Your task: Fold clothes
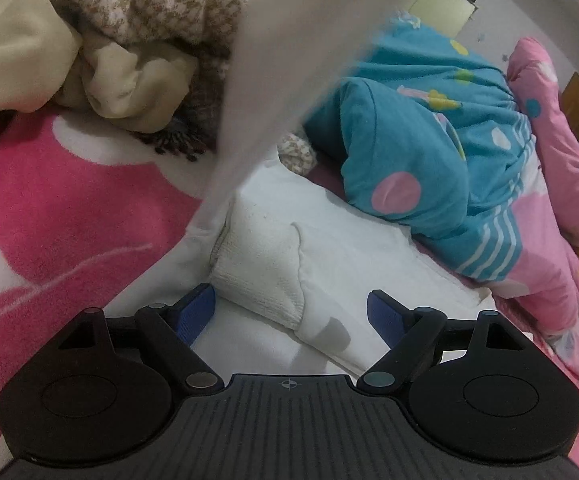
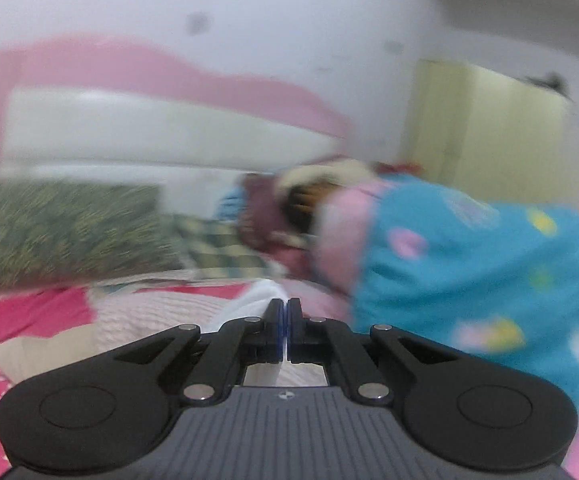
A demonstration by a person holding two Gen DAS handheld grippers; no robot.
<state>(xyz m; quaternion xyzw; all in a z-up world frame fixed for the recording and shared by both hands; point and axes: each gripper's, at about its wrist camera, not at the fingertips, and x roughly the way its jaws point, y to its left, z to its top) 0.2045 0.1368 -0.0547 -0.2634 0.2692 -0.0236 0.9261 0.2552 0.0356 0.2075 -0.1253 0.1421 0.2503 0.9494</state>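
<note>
A white garment (image 1: 289,256) lies on the pink blanket, and a blurred part of it rises in a strip (image 1: 273,60) out of the top of the left wrist view. My left gripper (image 1: 291,314) is open, its blue pads on either side of the garment's ribbed cuff (image 1: 257,280) without pinching it. My right gripper (image 2: 285,330) is held high, its jaws closed on a bit of white cloth (image 2: 255,304) that shows just past the fingertips. The right wrist view is blurred by motion.
A pink and white blanket (image 1: 69,208) covers the bed. A cream and houndstooth clothes pile (image 1: 121,40) lies at the back left. A blue and pink quilt (image 1: 449,152) is bunched on the right. A green patterned pillow (image 2: 73,232) and pink headboard (image 2: 129,64) stand beyond.
</note>
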